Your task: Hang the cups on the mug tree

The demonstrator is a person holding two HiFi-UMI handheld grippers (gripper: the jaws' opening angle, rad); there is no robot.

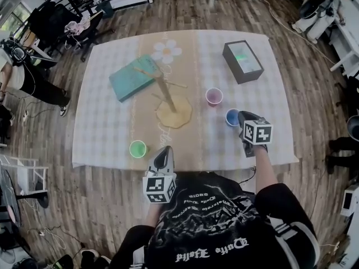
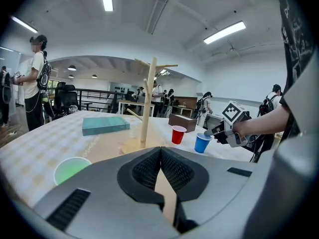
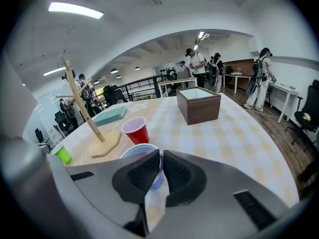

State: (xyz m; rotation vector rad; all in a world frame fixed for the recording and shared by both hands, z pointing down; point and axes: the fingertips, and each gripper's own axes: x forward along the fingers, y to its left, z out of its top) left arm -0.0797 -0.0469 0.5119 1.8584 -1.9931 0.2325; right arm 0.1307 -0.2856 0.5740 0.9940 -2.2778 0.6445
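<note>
The wooden mug tree (image 1: pixel 166 94) stands mid-table with bare pegs. A red cup (image 1: pixel 213 96) and a blue cup (image 1: pixel 232 117) stand upright to its right, and a green cup (image 1: pixel 137 148) sits near the front edge. My right gripper (image 1: pixel 242 118) is shut on the blue cup (image 3: pixel 135 151), its pads pinching the near rim wall. The red cup (image 3: pixel 135 130) stands just beyond it, with the tree (image 3: pixel 84 108) to the left. My left gripper (image 2: pixel 160 156) is shut on nothing at the table's front edge, right of the green cup (image 2: pixel 72 169).
A teal box (image 1: pixel 132 76) lies flat behind and left of the tree. A dark brown box (image 1: pixel 242 61) stands at the back right. People, desks and chairs surround the table on the wooden floor.
</note>
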